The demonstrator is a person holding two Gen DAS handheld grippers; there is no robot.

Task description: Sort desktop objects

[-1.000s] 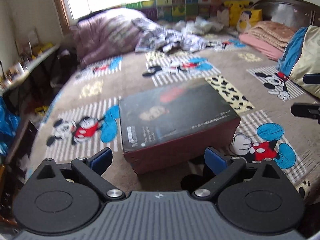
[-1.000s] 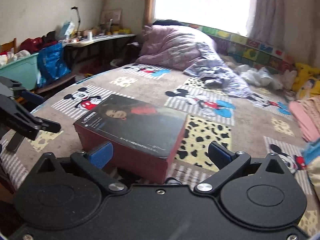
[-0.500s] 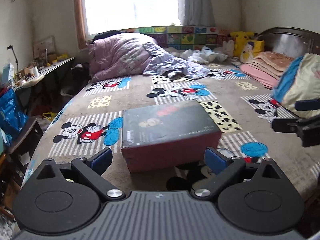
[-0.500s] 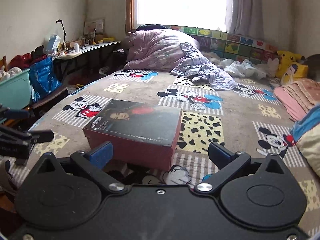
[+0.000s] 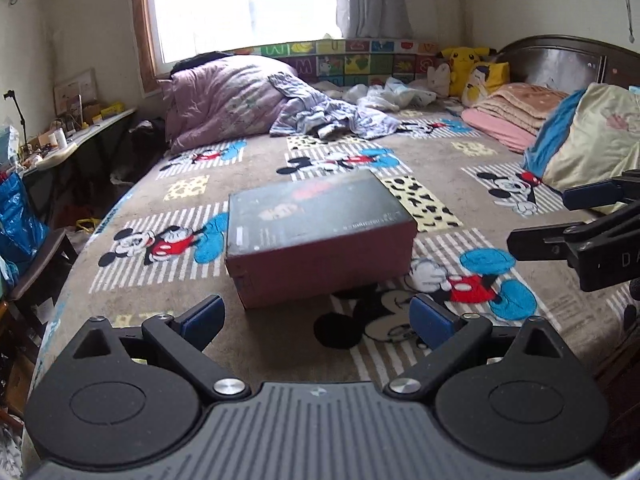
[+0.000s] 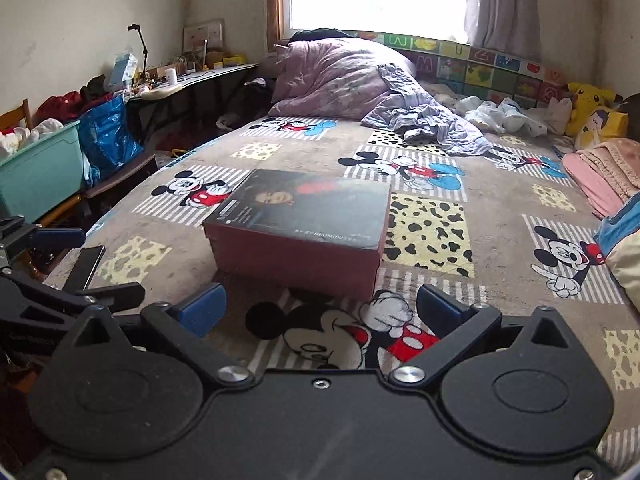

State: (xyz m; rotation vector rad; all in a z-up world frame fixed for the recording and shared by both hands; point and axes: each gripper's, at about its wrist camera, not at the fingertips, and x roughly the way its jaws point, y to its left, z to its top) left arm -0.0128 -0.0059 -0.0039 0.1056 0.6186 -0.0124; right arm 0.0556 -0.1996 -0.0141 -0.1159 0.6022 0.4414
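Note:
A closed box (image 5: 316, 236) with a dark printed lid and dull red sides lies on the Mickey Mouse bedspread (image 5: 192, 340); it also shows in the right wrist view (image 6: 304, 228). My left gripper (image 5: 318, 316) is open and empty, a short way in front of the box. My right gripper (image 6: 320, 312) is open and empty, also just short of the box, off its right front corner. Each gripper shows in the other's view: the right gripper (image 5: 568, 220) at the right edge, the left gripper (image 6: 80, 264) at the left edge.
A purple quilt (image 5: 228, 104) and crumpled clothes (image 5: 328, 116) lie at the far end under the window. Folded blankets (image 5: 516, 112) and a cream pillow (image 5: 596, 148) lie on the right. A cluttered desk (image 6: 192, 80), blue bag (image 6: 106, 136) and teal bin (image 6: 38, 168) stand left of the bed.
Both grippers have drawn back and tilted up, so the box looks smaller and farther off and more of the room shows. The box has not moved. Both stay open.

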